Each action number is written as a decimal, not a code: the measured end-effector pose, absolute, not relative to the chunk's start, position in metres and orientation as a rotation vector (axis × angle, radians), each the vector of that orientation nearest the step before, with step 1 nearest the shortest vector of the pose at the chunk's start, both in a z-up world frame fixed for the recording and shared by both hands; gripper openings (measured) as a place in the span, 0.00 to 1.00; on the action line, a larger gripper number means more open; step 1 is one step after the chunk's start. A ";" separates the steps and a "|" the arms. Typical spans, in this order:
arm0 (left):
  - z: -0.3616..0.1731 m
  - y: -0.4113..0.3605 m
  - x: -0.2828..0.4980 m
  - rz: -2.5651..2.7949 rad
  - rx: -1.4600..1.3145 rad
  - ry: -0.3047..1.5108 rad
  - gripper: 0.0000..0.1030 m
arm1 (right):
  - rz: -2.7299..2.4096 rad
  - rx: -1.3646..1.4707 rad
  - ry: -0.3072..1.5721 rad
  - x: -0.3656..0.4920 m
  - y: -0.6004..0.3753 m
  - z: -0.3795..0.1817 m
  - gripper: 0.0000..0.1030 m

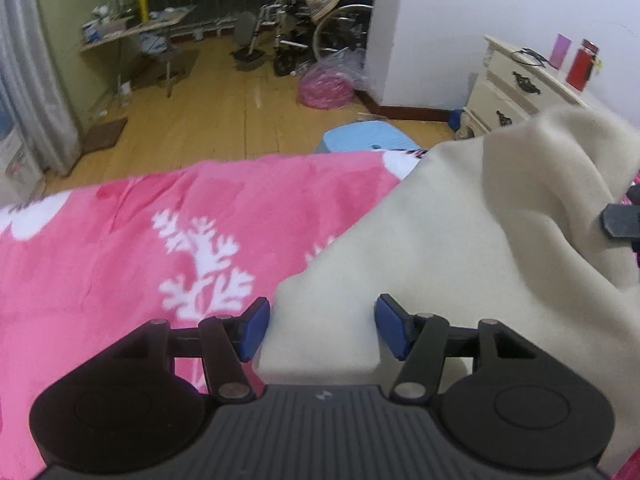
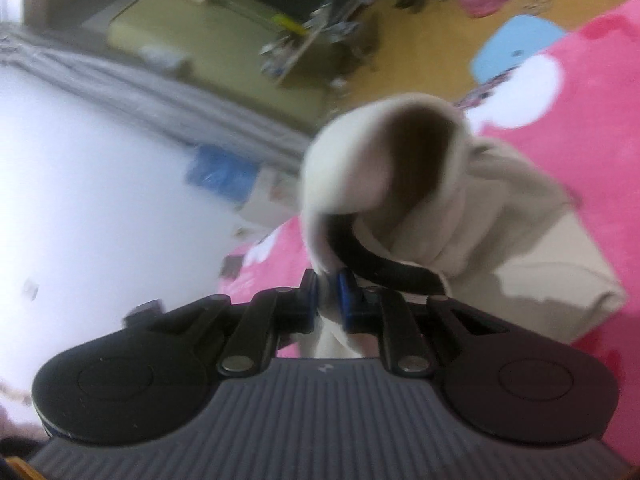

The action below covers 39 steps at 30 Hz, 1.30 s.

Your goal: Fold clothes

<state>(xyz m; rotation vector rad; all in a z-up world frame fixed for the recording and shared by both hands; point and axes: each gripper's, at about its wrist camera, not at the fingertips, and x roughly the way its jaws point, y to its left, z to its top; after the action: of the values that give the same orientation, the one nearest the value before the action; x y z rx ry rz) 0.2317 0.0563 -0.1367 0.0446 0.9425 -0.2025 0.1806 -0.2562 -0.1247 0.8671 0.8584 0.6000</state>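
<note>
One gripper (image 2: 329, 300) clamping cream garment (image 2: 500, 240), other (image 1: 322, 330) wide.

Each hand-held gripper, left (image 1: 322, 330) and right (image 2: 327, 300), has a ribbed dark grey body with a small pale logo, two rounded black side discs, black linkage arms joined by silver rivets, and blue finger pads (image 1: 255, 332).
</note>
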 end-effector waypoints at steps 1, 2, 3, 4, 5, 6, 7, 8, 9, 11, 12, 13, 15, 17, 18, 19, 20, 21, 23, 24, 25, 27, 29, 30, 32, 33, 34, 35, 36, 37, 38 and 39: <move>-0.137 0.060 0.230 -0.197 0.040 0.944 0.58 | 0.630 0.866 0.858 0.183 -0.249 -0.123 0.10; -0.135 0.064 0.227 -0.196 0.026 0.939 0.58 | 0.655 0.865 0.860 0.185 -0.243 -0.121 0.10; -0.133 0.069 0.223 -0.198 0.009 0.932 0.58 | 0.680 0.864 0.863 0.186 -0.236 -0.119 0.10; -0.132 0.074 0.220 -0.199 -0.008 0.926 0.58 | 0.707 0.862 0.867 0.187 -0.228 -0.117 0.10; -0.129 0.079 0.216 -0.204 -0.037 0.915 0.58 | 0.735 0.864 0.874 0.189 -0.221 -0.115 0.08; -0.125 0.087 0.211 -0.205 -0.071 0.906 0.57 | 0.767 0.866 0.880 0.191 -0.214 -0.115 0.08; -0.121 0.094 0.206 -0.205 -0.105 0.898 0.57 | 0.788 0.850 0.885 0.191 -0.206 -0.113 0.08; -0.117 0.102 0.202 -0.204 -0.124 0.890 0.57 | 0.804 0.826 0.890 0.192 -0.198 -0.111 0.08; -0.113 0.107 0.198 -0.200 -0.131 0.880 0.57 | 0.807 0.808 0.895 0.191 -0.193 -0.109 0.08; -0.103 0.116 0.190 -0.193 -0.128 0.854 0.58 | 0.804 0.778 0.904 0.190 -0.188 -0.107 0.10; -0.099 0.118 0.187 -0.197 -0.123 0.844 0.59 | 0.795 0.764 0.906 0.189 -0.187 -0.106 0.10; -0.095 0.118 0.185 -0.203 -0.114 0.832 0.59 | 0.780 0.747 0.903 0.186 -0.190 -0.102 0.10; -0.091 0.112 0.185 -0.217 -0.092 0.816 0.61 | 0.746 0.710 0.885 0.179 -0.199 -0.093 0.12; -0.088 0.104 0.187 -0.237 -0.073 0.804 0.62 | 0.683 0.669 0.848 0.168 -0.219 -0.079 0.22; -0.087 0.100 0.188 -0.247 -0.064 0.798 0.62 | 0.638 0.643 0.828 0.163 -0.232 -0.074 0.38; -0.086 0.093 0.189 -0.261 -0.044 0.801 0.62 | 0.593 0.617 0.809 0.158 -0.245 -0.069 0.47; -0.086 0.086 0.192 -0.276 -0.022 0.807 0.62 | 0.548 0.588 0.787 0.154 -0.258 -0.069 0.62; -0.086 0.079 0.194 -0.291 0.000 0.813 0.62 | 0.492 0.558 0.762 0.149 -0.268 -0.067 0.77; -0.086 0.065 0.197 -0.316 0.049 0.820 0.63 | 0.373 0.503 0.721 0.136 -0.286 -0.063 0.90; -0.088 0.060 0.198 -0.323 0.074 0.817 0.64 | 0.320 0.490 0.722 0.132 -0.294 -0.067 0.95; -0.089 0.055 0.199 -0.328 0.097 0.812 0.65 | 0.267 0.483 0.727 0.128 -0.301 -0.072 0.98; -0.093 0.048 0.201 -0.335 0.119 0.814 0.69 | 0.158 0.491 0.758 0.122 -0.312 -0.090 0.99; -0.101 0.042 0.206 -0.349 0.127 0.831 0.69 | 0.073 0.507 0.810 0.122 -0.317 -0.111 0.99; -0.105 0.042 0.207 -0.353 0.129 0.841 0.69 | 0.054 0.515 0.841 0.123 -0.318 -0.122 0.99; -0.113 0.039 0.211 -0.347 0.142 0.854 0.70 | 0.037 0.529 0.905 0.127 -0.318 -0.145 0.99; -0.117 0.037 0.213 -0.343 0.150 0.860 0.72 | 0.037 0.524 0.931 0.129 -0.318 -0.154 0.99; -0.120 0.035 0.215 -0.342 0.160 0.860 0.72 | 0.042 0.514 0.955 0.129 -0.318 -0.161 0.99; -0.123 0.034 0.215 -0.341 0.169 0.861 0.74 | 0.062 0.541 0.966 0.131 -0.319 -0.168 0.99; -0.125 0.033 0.216 -0.341 0.177 0.861 0.75 | 0.091 0.585 0.972 0.133 -0.320 -0.173 0.99; -0.128 0.032 0.216 -0.340 0.186 0.862 0.76 | 0.124 0.639 0.974 0.135 -0.322 -0.177 0.99; -0.129 0.033 0.217 -0.339 0.184 0.866 0.77 | 0.160 0.697 0.973 0.137 -0.323 -0.181 0.99; -0.131 0.033 0.218 -0.337 0.180 0.870 0.78 | 0.196 0.755 0.972 0.140 -0.324 -0.184 0.99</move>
<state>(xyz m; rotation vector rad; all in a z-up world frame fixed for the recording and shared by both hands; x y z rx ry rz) 0.2178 0.0335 -0.1308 0.1795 0.8696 -0.3366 0.1397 -0.3244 -0.1839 0.7548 0.9719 0.1958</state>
